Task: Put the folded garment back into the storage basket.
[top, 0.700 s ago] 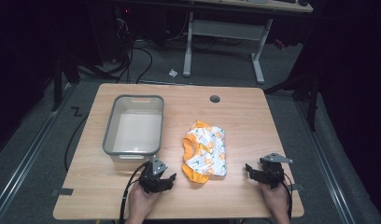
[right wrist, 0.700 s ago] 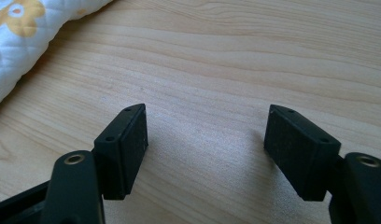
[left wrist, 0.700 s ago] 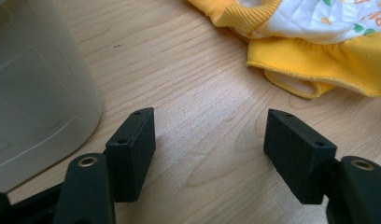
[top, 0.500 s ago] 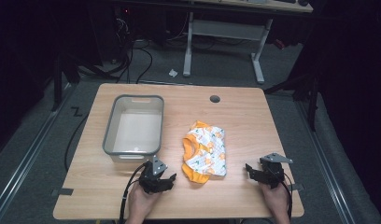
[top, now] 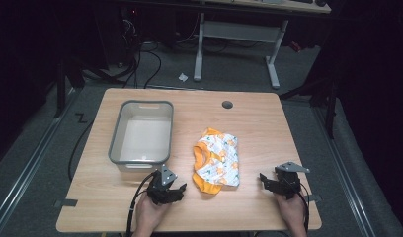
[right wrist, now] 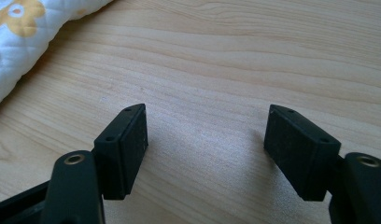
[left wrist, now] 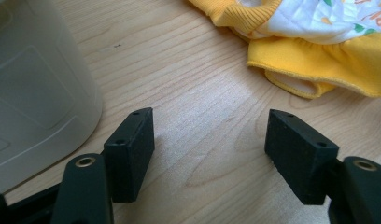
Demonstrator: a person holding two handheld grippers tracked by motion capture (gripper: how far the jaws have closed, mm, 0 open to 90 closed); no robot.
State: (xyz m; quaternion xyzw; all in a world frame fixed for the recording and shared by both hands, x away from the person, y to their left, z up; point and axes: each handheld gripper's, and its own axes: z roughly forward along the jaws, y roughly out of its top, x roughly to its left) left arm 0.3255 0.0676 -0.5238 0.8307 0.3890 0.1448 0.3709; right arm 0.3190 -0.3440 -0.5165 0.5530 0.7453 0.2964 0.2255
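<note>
High view puts the yellow-trimmed baby garment point(top: 217, 160) crumpled mid-table, right of the empty grey bin point(top: 141, 132). Left gripper point(top: 174, 190) and right gripper point(top: 266, 180) flank it with jaws spread and nothing held, so any handling looks not yet begun.

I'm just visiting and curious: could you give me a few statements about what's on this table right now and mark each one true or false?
1. The grey bin holds the garment. False: the yellow and white garment lies on the table beside the bin.
2. The left gripper has its jaws apart with nothing between them. True.
3. The right gripper is clamped on the garment. False: it is open over bare wood.
4. The bin stands to the left of the garment in the high view. True.
5. The garment is plain blue. False: it is yellow and white with a print.
</note>
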